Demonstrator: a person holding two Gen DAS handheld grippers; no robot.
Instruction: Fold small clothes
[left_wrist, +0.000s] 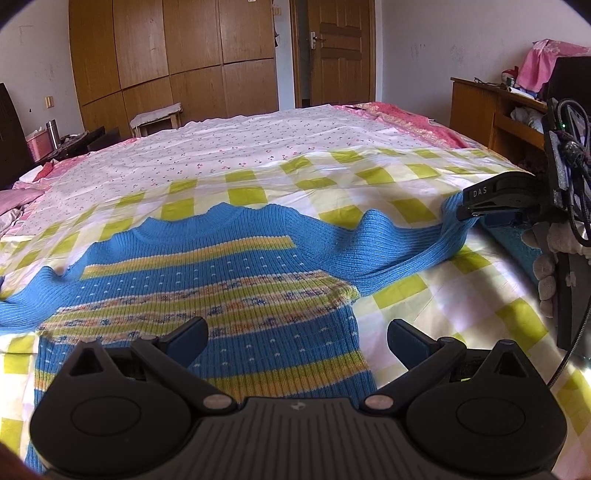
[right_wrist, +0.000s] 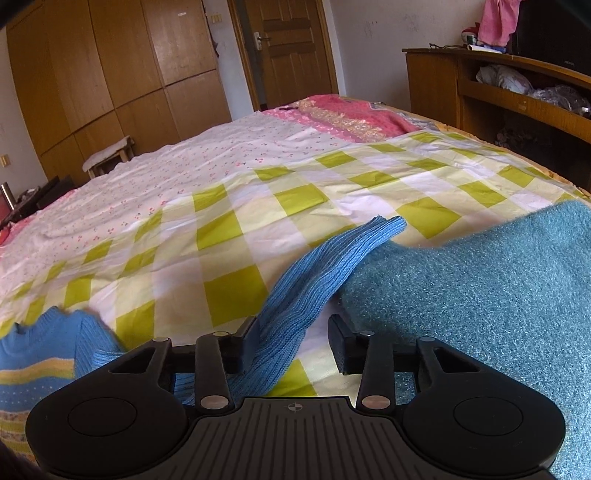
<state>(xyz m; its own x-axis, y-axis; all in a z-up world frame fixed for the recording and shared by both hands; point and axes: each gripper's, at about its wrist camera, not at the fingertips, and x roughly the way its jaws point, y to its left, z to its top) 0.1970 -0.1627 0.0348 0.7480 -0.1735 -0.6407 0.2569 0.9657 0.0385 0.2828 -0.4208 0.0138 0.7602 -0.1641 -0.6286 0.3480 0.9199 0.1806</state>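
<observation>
A small blue knit sweater (left_wrist: 221, 280) with yellow and patterned stripes lies face up on the checked bed sheet (left_wrist: 332, 177). Its right sleeve (left_wrist: 399, 240) stretches out to the right. My left gripper (left_wrist: 297, 338) is open and empty, low over the sweater's lower right body. My right gripper (right_wrist: 293, 341) is open, with the sleeve (right_wrist: 314, 280) lying between its jaws and its cuff past them. The same gripper shows in the left wrist view (left_wrist: 491, 201) at the sleeve's end. The sweater's body (right_wrist: 40, 365) shows at the lower left of the right wrist view.
A fuzzy teal garment (right_wrist: 480, 288) lies on the bed right of the sleeve. A floral sheet (left_wrist: 258, 144) and pink blanket (right_wrist: 351, 114) cover the far bed. A wooden desk (right_wrist: 498, 85) stands right, wardrobes (left_wrist: 166, 55) and a door (left_wrist: 340, 48) beyond.
</observation>
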